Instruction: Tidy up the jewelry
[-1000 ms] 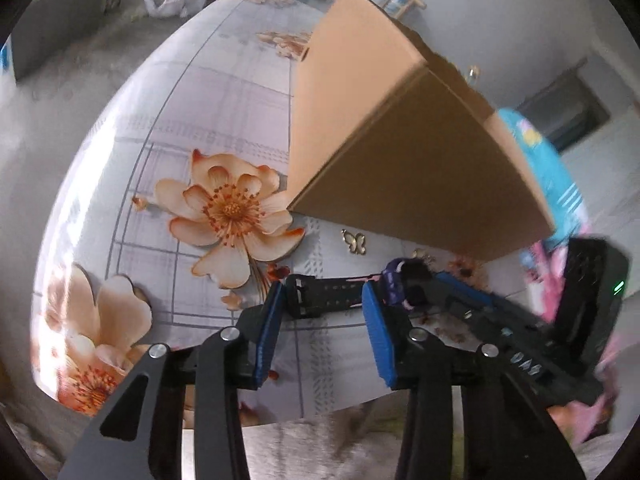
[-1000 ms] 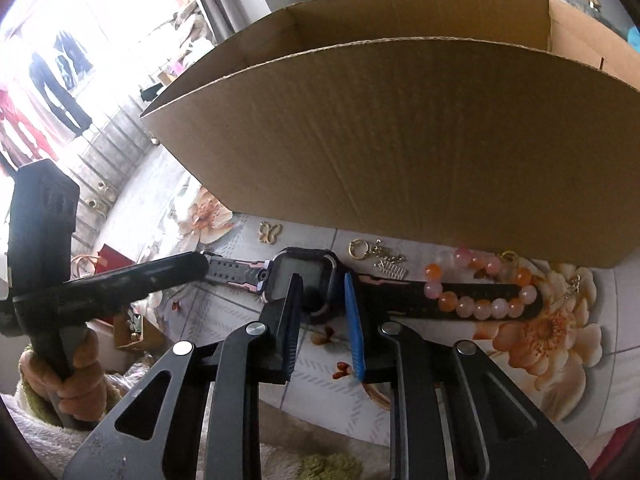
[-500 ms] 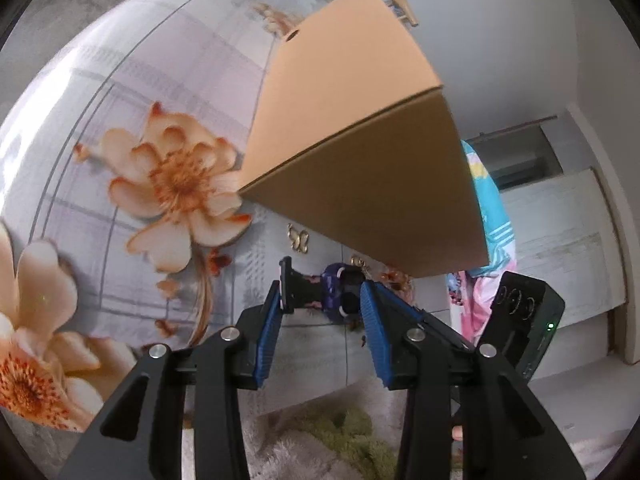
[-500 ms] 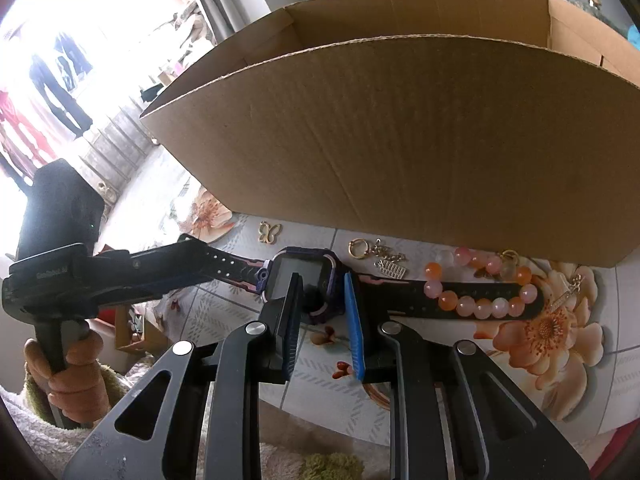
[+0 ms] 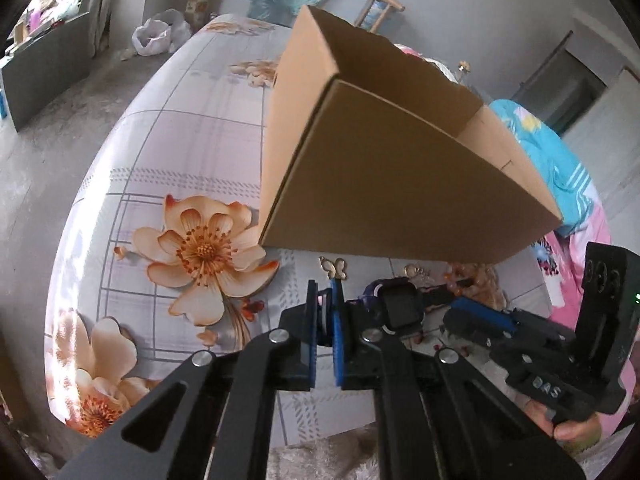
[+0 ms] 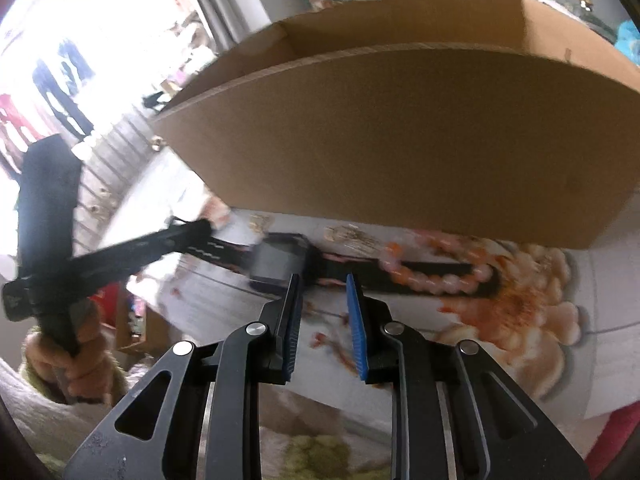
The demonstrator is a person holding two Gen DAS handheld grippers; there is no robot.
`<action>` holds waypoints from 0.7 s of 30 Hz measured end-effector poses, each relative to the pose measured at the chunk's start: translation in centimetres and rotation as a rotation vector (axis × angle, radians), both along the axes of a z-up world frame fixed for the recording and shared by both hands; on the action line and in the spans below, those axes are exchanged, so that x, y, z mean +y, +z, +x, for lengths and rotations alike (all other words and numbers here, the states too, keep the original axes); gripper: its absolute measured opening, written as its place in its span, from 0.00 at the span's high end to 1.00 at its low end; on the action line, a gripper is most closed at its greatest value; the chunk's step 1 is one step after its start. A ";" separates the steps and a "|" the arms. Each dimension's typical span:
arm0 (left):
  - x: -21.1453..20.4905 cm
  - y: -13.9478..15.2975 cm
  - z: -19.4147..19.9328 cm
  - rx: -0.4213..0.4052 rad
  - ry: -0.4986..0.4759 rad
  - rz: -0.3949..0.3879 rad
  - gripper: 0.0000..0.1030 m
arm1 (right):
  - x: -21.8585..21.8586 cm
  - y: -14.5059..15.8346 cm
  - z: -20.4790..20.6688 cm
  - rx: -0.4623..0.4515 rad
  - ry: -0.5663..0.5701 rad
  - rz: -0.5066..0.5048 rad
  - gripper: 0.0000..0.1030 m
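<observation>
A dark watch (image 5: 400, 310) with a square face and a black strap lies in front of an open cardboard box (image 5: 384, 168); it also shows in the right wrist view (image 6: 280, 262). My left gripper (image 5: 325, 292) is shut on the watch's left strap end. My right gripper (image 6: 322, 290) is open, its fingers just in front of the strap to the right of the watch face. A pink and orange bead bracelet (image 6: 432, 272) lies over the right strap. A gold butterfly charm (image 5: 334, 267) and a gold keyring charm (image 6: 352, 236) lie beside the box (image 6: 400, 128).
The table wears a flowered cloth (image 5: 200, 248). The box fills the far half of the table. A chair (image 5: 378, 4) and a white bag (image 5: 158, 36) stand beyond the table. Blue and pink cloth (image 5: 560, 152) lies at the right.
My left gripper has closed on the strap end. My right gripper has opened, letting go of the watch, and pulled back a little; its view is blurred by motion.
</observation>
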State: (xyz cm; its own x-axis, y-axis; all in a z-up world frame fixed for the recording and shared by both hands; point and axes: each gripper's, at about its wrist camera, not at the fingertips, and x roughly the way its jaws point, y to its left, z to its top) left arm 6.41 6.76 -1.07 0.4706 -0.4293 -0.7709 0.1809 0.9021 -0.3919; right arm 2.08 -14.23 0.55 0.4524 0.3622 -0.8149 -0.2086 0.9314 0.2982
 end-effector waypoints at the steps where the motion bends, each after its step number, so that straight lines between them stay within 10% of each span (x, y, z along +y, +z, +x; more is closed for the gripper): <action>1: -0.1 0.1 -0.1 0.002 -0.001 0.001 0.95 | -0.6 -0.2 0.0 0.009 -0.022 -0.019 0.81; 12: 1.7 0.1 -0.5 0.015 -0.006 0.044 0.95 | -5.7 0.1 0.2 0.038 -0.213 -0.147 0.87; 21: 2.3 -0.3 -0.5 0.016 -0.004 0.038 0.95 | -1.0 1.1 -0.1 -0.010 0.011 -0.056 0.84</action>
